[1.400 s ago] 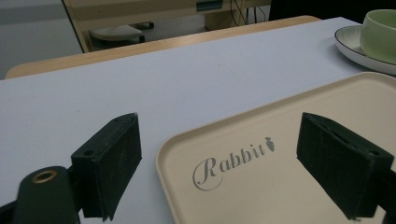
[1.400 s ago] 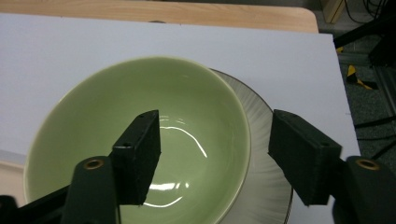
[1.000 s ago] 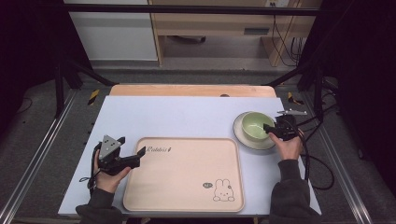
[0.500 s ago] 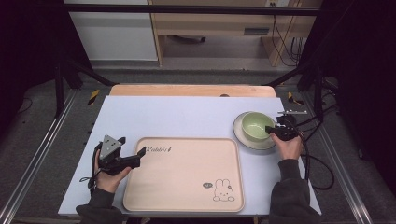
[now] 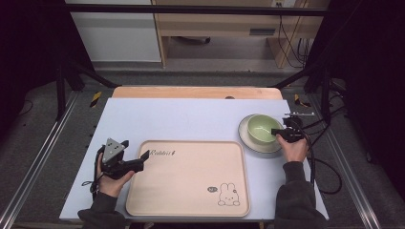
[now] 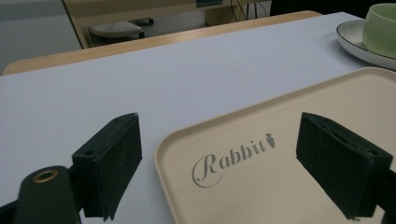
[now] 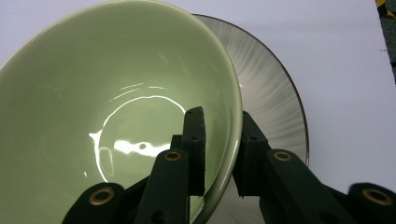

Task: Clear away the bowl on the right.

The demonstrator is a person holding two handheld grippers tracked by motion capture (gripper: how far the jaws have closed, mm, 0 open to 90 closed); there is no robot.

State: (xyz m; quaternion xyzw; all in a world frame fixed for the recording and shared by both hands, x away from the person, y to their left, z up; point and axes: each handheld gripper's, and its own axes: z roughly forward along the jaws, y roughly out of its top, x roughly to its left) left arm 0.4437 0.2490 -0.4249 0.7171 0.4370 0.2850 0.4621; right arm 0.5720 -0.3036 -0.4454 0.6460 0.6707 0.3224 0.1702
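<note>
Your right gripper (image 7: 223, 154) is clamped on the near rim of the green bowl (image 5: 263, 129), one jaw inside, one outside; the bowl sits on the striped plate (image 7: 275, 93) at the table's right side. Your left gripper (image 6: 233, 163) hangs wide apart over the left corner of the beige rabbit tray (image 5: 191, 181), gripping nothing.

The pale beige rectangular plastic tray (image 6: 299, 163) bears the one readable word: "Rabbit", in grey cursive script with a large looping R, printed near one corner, with a small grey carrot sign drawn just after the last letter. In the high view the same tray (image 5: 191, 183) shows that script near its far left corner and a small outline rabbit drawing with a dark oval mark beside it near the opposite corner; that oval's lettering is too small to read.
</note>
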